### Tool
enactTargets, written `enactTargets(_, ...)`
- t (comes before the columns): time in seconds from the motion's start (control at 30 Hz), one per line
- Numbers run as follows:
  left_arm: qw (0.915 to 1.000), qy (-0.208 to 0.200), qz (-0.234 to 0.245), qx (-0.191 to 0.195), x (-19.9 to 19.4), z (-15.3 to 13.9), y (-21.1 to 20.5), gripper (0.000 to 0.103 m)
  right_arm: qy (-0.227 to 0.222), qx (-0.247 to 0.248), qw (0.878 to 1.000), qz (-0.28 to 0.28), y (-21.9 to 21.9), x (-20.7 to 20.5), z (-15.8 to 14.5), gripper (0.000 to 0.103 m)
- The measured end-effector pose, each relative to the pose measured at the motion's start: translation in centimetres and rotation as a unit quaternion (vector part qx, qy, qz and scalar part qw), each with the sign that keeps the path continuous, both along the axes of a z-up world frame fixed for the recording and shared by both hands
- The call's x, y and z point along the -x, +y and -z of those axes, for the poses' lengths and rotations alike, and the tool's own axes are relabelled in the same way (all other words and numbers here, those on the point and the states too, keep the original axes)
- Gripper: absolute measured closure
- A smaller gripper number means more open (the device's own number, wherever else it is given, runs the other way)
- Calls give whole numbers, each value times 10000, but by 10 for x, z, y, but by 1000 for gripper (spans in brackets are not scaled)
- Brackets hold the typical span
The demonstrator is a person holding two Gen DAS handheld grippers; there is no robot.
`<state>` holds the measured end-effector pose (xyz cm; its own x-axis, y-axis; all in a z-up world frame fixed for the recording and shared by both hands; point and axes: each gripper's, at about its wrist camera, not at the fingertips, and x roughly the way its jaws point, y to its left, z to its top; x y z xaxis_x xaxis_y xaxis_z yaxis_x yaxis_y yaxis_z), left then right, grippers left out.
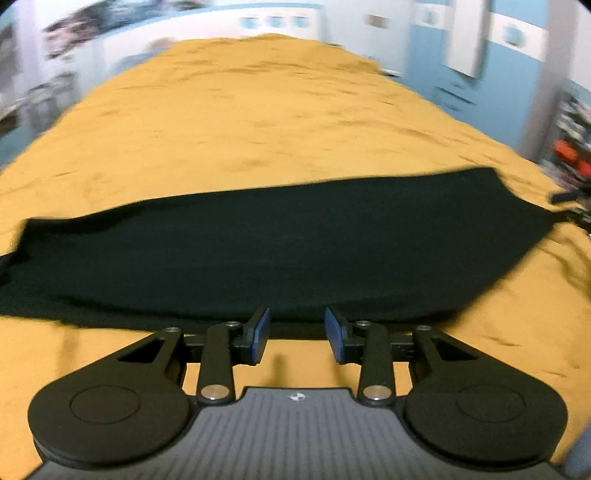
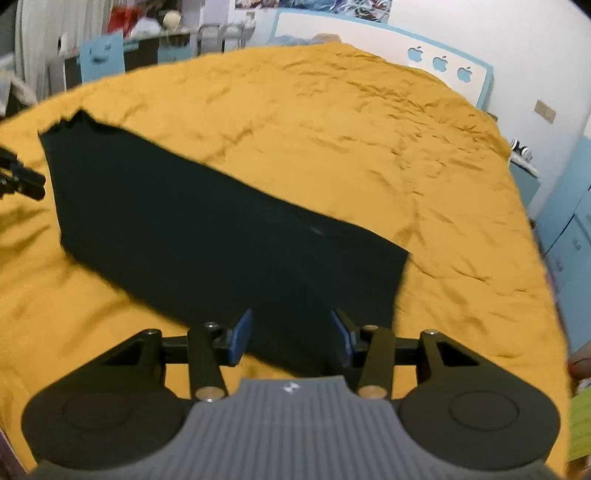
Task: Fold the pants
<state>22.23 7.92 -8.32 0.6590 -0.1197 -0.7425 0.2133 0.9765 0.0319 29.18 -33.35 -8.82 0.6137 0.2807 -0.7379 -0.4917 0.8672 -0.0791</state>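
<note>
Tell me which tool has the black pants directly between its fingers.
The right tool: black pants lie in its open gap. The left tool shows mostly orange bedsheet there.

You see a bed with a creased mustard sheet [image 2: 332, 122] | pale headboard [image 2: 443, 55] with three blue apple shapes, blue-edged | white wall [image 2: 498, 44] behind | blue cabinets [image 2: 569, 221] at your right | cluttered shelves [image 2: 147, 22] far left

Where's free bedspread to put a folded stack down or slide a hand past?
Widest bare stretch: orange bedspread beyond the black pants, up to the blue-edged headboard. A narrower strip lies between the pants' near edge and the left gripper. Crowded around the right gripper, which is over the pants' near end.
</note>
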Motion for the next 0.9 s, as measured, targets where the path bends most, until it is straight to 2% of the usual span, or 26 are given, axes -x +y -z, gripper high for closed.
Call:
enactTargets(0.13, 9947, -164, -917, -432, -9, -8, 63, 62, -41, -256, 9994, 237, 34, -13, 6, 61)
enactTargets(0.2, 9866, -271, -1429, -735, -16, -10, 95, 62, -5, -401, 9985, 376, 49, -20, 11, 61)
enactTargets(0.33, 9627, -396, -2428, -1128, -33, -10, 171, 62, 139, -402, 9976, 544, 73, -33, 24, 61)
enactTargets(0.4, 9577, -372, -2638, -1089, -47, -12, 201, 62, 194, -361, 9974, 596, 83, -38, 29, 61)
enactTargets(0.5, 9570, -232, -2787, -773, -71, -5, 233, 75, 239, -296, 9971, 663, 92, -49, 35, 61)
enactTargets(0.6, 9518, -55, -3040, -415, -92, 14, 265, 78, 303, -210, 9971, 658, 100, -56, 38, 61)
enactTargets(0.63, 9488, 1, -3140, -339, -98, 22, 274, 83, 319, -150, 9973, 648, 102, -58, 39, 61)
enactTargets(0.77, 9364, 8, -3498, -267, -112, 35, 306, 88, 349, 82, 9973, 639, 107, -63, 43, 61)
enactTargets(0.9, 9332, -74, -3584, -254, -137, 26, 330, 91, 406, 137, 9968, 677, 109, -66, 46, 61)
